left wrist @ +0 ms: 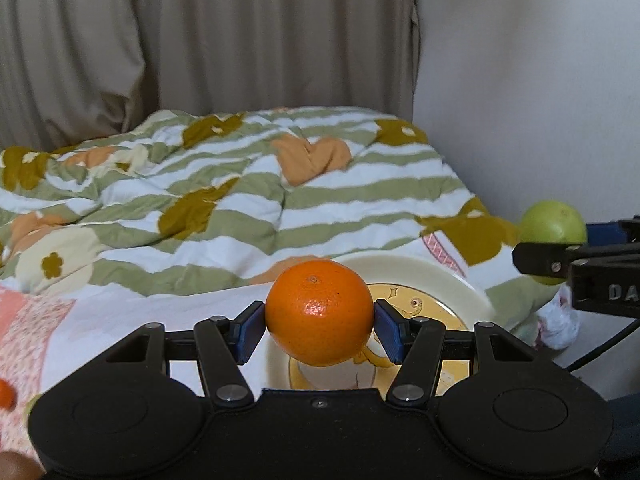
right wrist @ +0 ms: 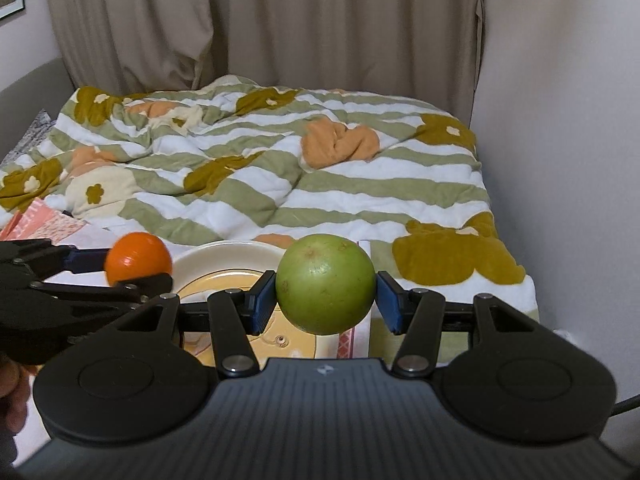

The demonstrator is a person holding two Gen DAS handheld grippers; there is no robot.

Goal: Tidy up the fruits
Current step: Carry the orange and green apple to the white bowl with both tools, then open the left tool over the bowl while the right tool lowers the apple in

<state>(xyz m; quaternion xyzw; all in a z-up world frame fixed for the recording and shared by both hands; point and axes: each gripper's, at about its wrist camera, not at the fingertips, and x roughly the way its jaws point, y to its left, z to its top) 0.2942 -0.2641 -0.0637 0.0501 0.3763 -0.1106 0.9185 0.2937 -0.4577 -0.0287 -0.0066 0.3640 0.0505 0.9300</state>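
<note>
Beige curtains (right wrist: 280,20) hang behind a bed, and the striped, flowered quilt (left wrist: 240,208) runs rumpled all the way to the white wall (right wrist: 560,120) on the right. At the far left of my left camera a sliver of something orange (left wrist: 6,394) peeks in at the edge of the pink patterned cloth (left wrist: 24,328) — too little of it shows to name.

My left gripper (left wrist: 319,322) is pinching the orange (left wrist: 319,312), both blue pads (left wrist: 250,330) pressed against its sides, the fruit held clear in the air. Right below and behind it sits the cream plate (left wrist: 420,268) with its yellow cartoon middle, lying on the bedding.

Over to the right — my right gripper (right wrist: 326,296) has the green fruit (right wrist: 325,283) clamped the same way, pads tight on either flank. It is held over the plate's (right wrist: 224,254) right edge, with the quilt beyond. From this camera the orange (right wrist: 138,256) shows at left, over the plate's left rim, so the two fruits are held side by side, well apart, plate between and beneath them. From the left camera the green fruit (left wrist: 552,228) shows at the right edge.
</note>
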